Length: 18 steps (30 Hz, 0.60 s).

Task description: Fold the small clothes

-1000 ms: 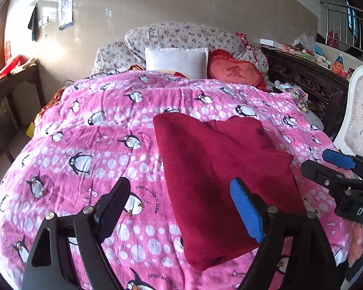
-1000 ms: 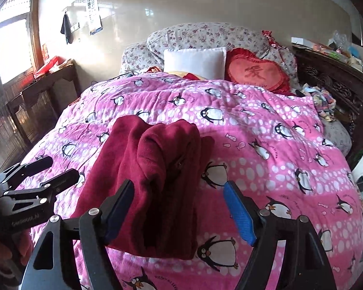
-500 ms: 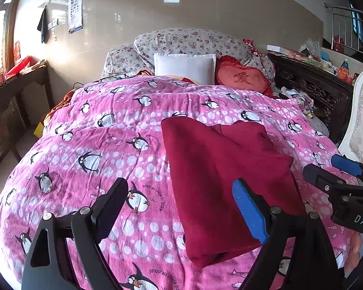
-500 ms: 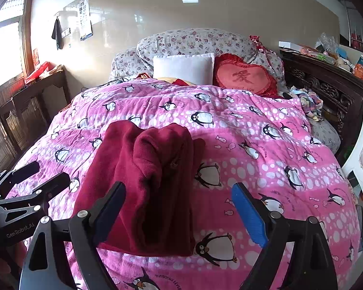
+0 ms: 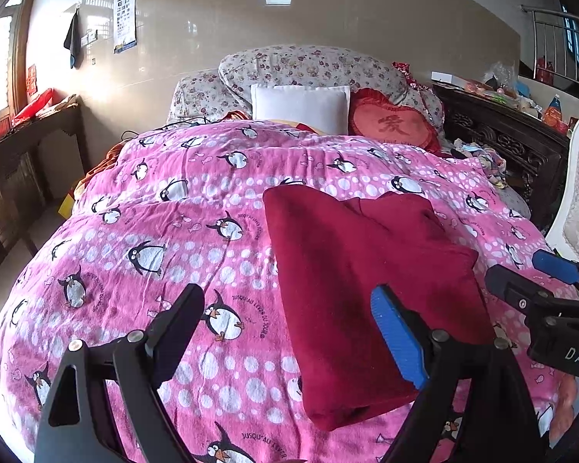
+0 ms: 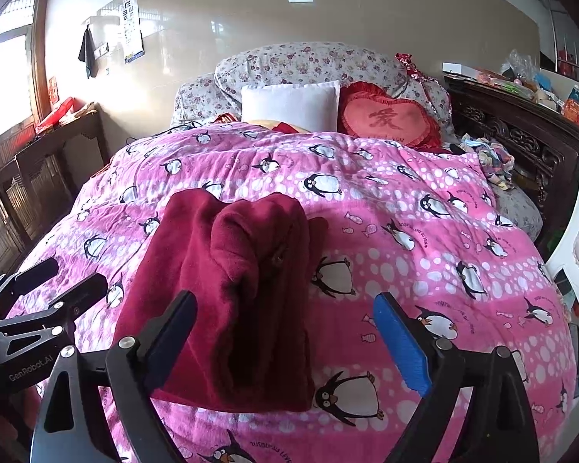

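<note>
One big bed [image 5: 96,347] fills most of the room. A pink blanket [image 5: 197,208] with penguins and white dots covers it from end to end. Against the wall sit two flowery pillows [image 5: 308,65], a white pillow [image 5: 299,106] and a red heart cushion [image 5: 393,125]. A dark wooden desk [image 5: 501,131] stands on one side of the bed with lots of small stuff on top. A dark wooden bench [image 6: 46,154] stands on the other side, near the window.

On top of the blanket lies a dark red garment [image 5: 366,277]. It is soft and fuzzy, like fleece. It is folded into a long shape that runs from the foot of the bed toward the pillows. In the left wrist view its top looks flat and smooth, with one straight edge on the left and a second layer peeking out on the far right. In the right wrist view the same garment [image 6: 231,289] looks thicker, with rounded humps at the far end and a dark crease down the middle. The near end sits close to the foot of the bed.

The left gripper [image 5: 289,320] hangs above the near end of the garment. Its fingers [image 5: 395,335] are spread wide and hold nothing. The right gripper [image 6: 285,332] hangs just beside it, over the right side of the garment. Its fingers [image 6: 401,347] are spread wide too, and they pinch nothing.
</note>
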Each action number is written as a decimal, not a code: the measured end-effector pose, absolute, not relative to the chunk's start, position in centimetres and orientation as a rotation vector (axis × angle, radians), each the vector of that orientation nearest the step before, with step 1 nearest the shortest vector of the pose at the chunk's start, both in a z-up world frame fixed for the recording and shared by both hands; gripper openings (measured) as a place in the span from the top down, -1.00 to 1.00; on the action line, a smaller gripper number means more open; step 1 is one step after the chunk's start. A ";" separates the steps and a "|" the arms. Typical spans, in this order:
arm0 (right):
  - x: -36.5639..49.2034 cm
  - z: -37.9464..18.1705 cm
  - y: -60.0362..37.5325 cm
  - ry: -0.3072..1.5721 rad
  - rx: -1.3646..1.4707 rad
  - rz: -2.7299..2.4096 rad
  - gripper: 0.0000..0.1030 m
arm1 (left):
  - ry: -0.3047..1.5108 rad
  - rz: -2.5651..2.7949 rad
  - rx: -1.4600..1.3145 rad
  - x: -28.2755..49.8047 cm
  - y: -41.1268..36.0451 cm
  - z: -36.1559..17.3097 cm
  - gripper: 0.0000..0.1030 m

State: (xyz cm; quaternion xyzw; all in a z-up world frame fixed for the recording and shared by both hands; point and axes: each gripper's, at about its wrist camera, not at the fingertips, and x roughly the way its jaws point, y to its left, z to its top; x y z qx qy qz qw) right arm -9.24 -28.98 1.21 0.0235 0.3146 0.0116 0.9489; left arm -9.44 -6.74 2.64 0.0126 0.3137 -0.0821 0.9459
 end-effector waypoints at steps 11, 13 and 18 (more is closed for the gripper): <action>-8.7 1.1 -29.1 0.644 0.044 0.015 -0.87 | 0.643 -0.159 0.021 -9.0 -6.8 2.4 -0.70; -8.7 1.1 -29.1 0.644 0.044 0.013 -0.88 | 0.644 -0.159 0.022 -9.0 -6.8 2.4 -0.70; -8.6 1.1 -29.2 0.645 0.043 0.013 -0.89 | 0.646 -0.154 0.021 -8.8 -6.9 2.3 -0.70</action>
